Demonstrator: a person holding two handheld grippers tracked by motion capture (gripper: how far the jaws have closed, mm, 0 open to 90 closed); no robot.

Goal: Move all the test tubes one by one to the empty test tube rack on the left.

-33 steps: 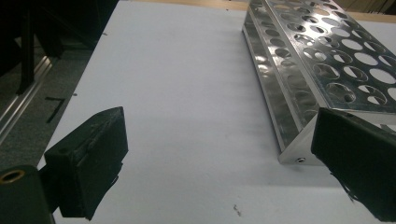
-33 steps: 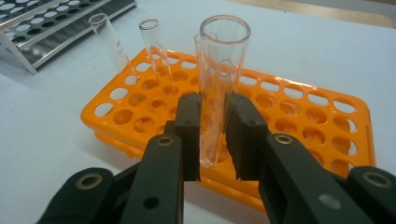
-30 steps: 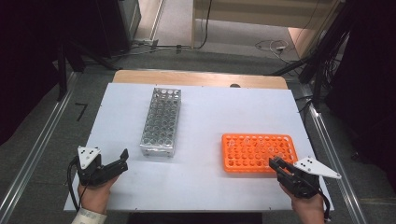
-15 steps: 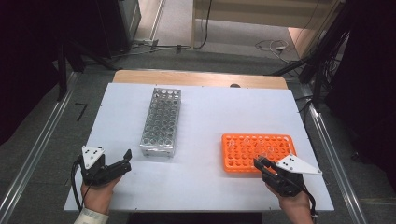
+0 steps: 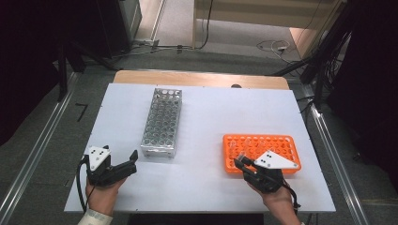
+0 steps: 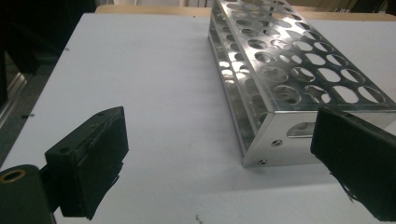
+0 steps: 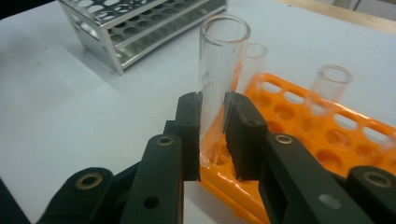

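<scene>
My right gripper (image 7: 212,135) is shut on a clear glass test tube (image 7: 219,84), held upright with its lower end at the near corner of the orange tube rack (image 7: 327,140). Two more glass tubes (image 7: 329,86) stand in that rack. In the high view the right gripper (image 5: 240,161) sits at the orange rack's (image 5: 281,143) front left corner. My left gripper (image 5: 126,161) rests near the table's front left, open and with nothing in it. Its jaws point at the near end of the metal tube rack (image 6: 299,70).
The metal rack (image 5: 162,122) stands lengthwise left of centre on the white table (image 5: 211,108). A wooden strip (image 5: 197,78) runs along the far edge. Metal rails flank the table on both sides, with dark equipment and cables beyond.
My right gripper has moved left along the orange rack's front edge to its left corner, still shut on the tube. The left gripper has hardly moved.
</scene>
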